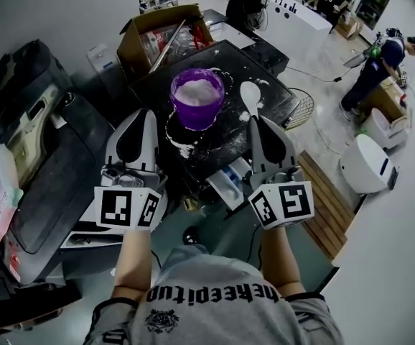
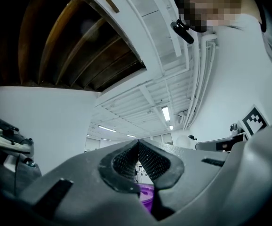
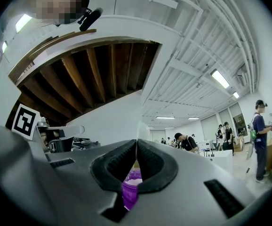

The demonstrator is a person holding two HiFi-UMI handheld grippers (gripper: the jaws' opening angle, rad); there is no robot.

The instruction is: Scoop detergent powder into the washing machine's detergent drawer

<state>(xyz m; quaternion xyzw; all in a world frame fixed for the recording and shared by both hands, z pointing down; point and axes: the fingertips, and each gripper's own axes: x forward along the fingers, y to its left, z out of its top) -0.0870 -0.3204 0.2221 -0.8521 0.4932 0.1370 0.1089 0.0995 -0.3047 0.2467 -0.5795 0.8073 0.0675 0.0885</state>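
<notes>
A purple tub (image 1: 197, 98) full of white detergent powder stands on the black top of the washing machine (image 1: 215, 146). A white scoop (image 1: 250, 96) lies on that top just right of the tub. Below the top's front edge, the detergent drawer (image 1: 229, 182) is pulled out and shows a blue compartment. My left gripper (image 1: 147, 113) is shut and empty, its tips near the tub's left side. My right gripper (image 1: 257, 121) is also shut and empty, its tips just short of the scoop. Both gripper views point upward; the tub (image 2: 145, 199) (image 3: 130, 188) shows only beneath the closed pads.
Spilled powder (image 1: 182, 147) lies on the machine top in front of the tub. An open cardboard box (image 1: 161, 38) stands behind it. A black machine (image 1: 39, 149) fills the left. A white round appliance (image 1: 369, 164) and several people are to the right and back.
</notes>
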